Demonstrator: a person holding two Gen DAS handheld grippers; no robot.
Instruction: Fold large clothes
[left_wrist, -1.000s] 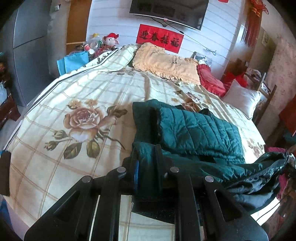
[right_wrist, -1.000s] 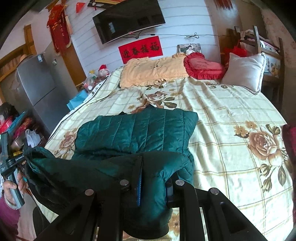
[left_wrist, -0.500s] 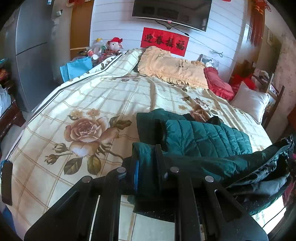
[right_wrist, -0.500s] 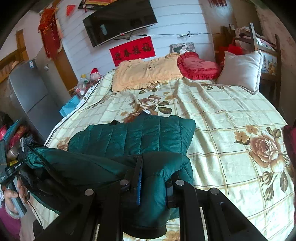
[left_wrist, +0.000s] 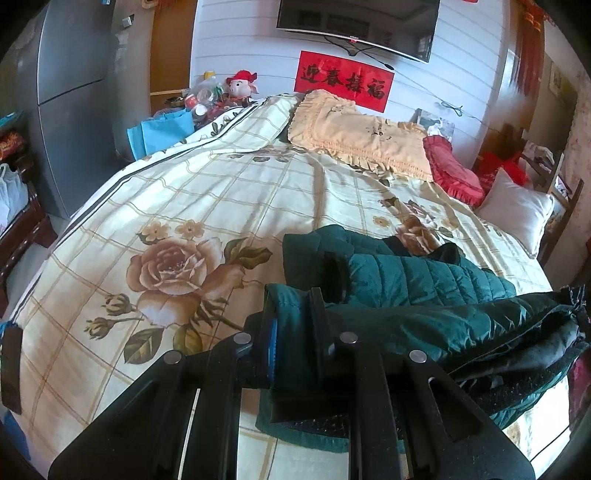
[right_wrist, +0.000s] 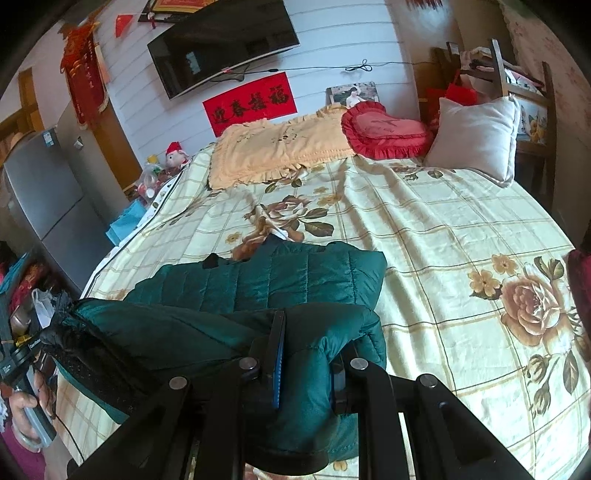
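- The green quilted jacket lies on the bed, on the floral bedspread, at the end away from the pillows; its near edge is lifted off the bed.
- The left gripper is clenched on one corner of that lifted edge, the cloth bunched between its fingers.
- The right gripper is clamped on the other corner in the same way; the raised edge hangs stretched between the two.
- Beyond the jacket the bedspread lies bare up to the yellow pillow, the red heart cushion and the white pillow at the head of the bed.
- Left of the bed stand a grey fridge and a blue bag.
- Above the yellow pillow a red banner and a television hang on the wall.
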